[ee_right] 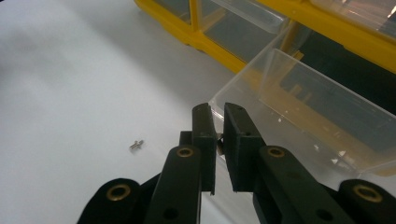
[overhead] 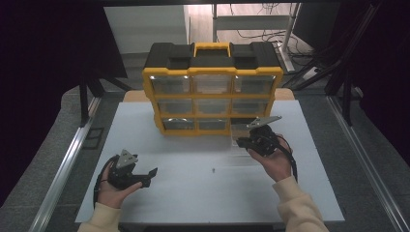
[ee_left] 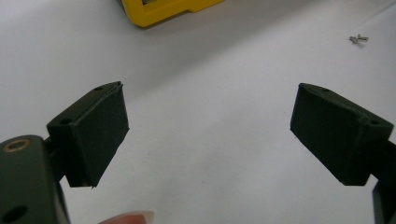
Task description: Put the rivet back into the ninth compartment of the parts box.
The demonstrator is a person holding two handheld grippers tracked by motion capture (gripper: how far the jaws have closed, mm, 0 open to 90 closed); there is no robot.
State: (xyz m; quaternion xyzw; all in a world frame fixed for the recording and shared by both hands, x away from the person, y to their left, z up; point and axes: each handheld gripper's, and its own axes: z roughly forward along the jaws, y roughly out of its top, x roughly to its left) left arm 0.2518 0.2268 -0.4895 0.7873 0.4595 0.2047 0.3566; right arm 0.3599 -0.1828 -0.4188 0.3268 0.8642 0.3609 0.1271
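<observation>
A yellow and black organizer [overhead: 212,79] with clear drawers stands at the back of the white tabletop [overhead: 193,198]. Its bottom right drawer [overhead: 241,131] is pulled out toward me. My right gripper [overhead: 245,141] is at that drawer's front. In the right gripper view the gripper [ee_right: 219,135] has its jaws almost together, pinching the near wall of the clear drawer [ee_right: 303,107]. The left gripper [overhead: 151,177] rests low at the front left, held by a hand. Its jaws [ee_left: 210,135] stand wide apart over bare table. A small metal screw [overhead: 213,169] lies loose between the two hands.
The screw [ee_right: 136,145] lies left of the right jaws and at the far right [ee_left: 358,38] in the left gripper view. The organizer's yellow frame [ee_left: 159,9] is near the left gripper view's top. Metal rails and dark curtains flank the table.
</observation>
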